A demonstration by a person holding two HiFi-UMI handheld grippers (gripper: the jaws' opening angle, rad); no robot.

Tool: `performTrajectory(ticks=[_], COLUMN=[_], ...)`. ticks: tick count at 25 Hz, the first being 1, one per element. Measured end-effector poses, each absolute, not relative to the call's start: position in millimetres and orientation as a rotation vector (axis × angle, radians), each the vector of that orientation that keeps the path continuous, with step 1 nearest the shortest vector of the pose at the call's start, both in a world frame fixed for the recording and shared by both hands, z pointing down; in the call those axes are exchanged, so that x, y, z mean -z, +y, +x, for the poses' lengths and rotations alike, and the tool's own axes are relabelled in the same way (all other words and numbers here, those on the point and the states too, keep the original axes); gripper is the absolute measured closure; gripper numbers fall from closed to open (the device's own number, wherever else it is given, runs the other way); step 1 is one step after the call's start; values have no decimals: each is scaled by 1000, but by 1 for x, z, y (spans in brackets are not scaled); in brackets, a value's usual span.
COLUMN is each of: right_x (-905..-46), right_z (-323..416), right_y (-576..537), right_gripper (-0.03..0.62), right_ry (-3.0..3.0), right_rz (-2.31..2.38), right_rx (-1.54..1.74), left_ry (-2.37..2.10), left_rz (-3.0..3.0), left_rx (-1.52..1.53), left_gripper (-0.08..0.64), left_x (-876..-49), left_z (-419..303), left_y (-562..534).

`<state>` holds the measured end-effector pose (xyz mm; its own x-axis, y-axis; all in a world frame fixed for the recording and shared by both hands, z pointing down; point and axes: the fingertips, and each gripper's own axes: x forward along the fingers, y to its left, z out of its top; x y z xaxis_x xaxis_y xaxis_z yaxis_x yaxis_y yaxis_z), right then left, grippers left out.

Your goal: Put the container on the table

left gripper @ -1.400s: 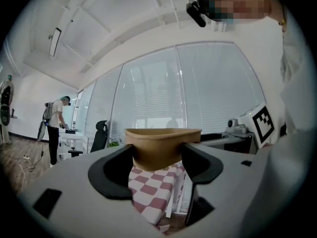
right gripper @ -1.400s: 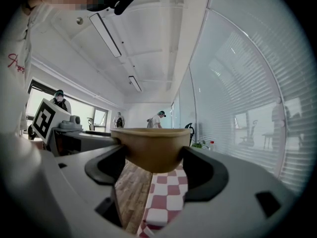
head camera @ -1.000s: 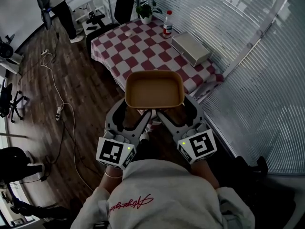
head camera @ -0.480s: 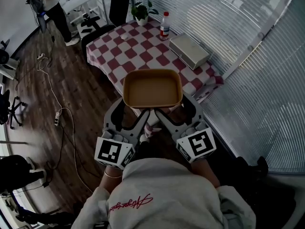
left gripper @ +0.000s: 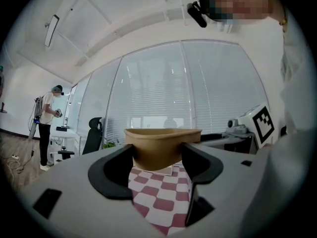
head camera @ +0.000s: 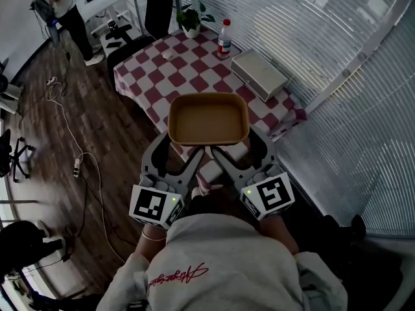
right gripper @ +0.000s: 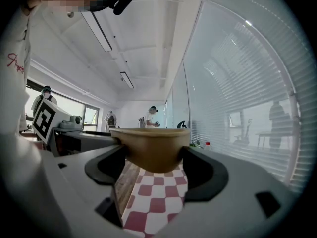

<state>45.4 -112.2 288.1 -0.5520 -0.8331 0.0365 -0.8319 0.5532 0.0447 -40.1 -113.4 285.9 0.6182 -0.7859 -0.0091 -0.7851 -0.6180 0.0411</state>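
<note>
Jaws, both grippers: closed on the container, one pair at each near corner.

Left gripper (left gripper: 157, 157), own view: two dark jaws pressed against the sides of the tan container (left gripper: 162, 145), whose rounded lower body sits between them with its rim above them. In the head view the left gripper (head camera: 181, 149) meets the tray's near left underside.

Right gripper (right gripper: 153, 160), own view: same arrangement. The container (right gripper: 151, 150) is wedged between the two jaws, rim level. In the head view the right gripper (head camera: 238, 149) meets the near right underside.

Container (head camera: 209, 118): shallow, rectangular with rounded corners, nothing visible inside. It is held up in the air, level, in front of the person. From above it overlaps the near end of the table (head camera: 188, 70); no contact with the table visible. Both gripper views show red-and-white checked cloth lower down, past the container.

Table: red-and-white checked cloth, beside a window wall with blinds. On it:
- grey box (head camera: 259, 73), right side
- bottle (head camera: 224, 37) with red cap, upright, far right
- potted plant (head camera: 189, 19), far end
- small white item (head camera: 168, 55), too small to identify

Floor: dark wood; a cable (head camera: 78, 148) trails across it, left of the table.
</note>
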Motion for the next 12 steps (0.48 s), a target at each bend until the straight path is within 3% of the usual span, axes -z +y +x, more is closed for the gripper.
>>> performTrajectory(ticks=[12], right_x=[-294], right_z=[35], right_y=[-160], right_gripper=[229], right_ry=[-2684], right_rz=[1489], right_rx=[16], left_ry=[-1306], left_rz=[2803], left_rx=[19], left_gripper=[241], left_x=[-294], left_z=[-51], left_y=[-164])
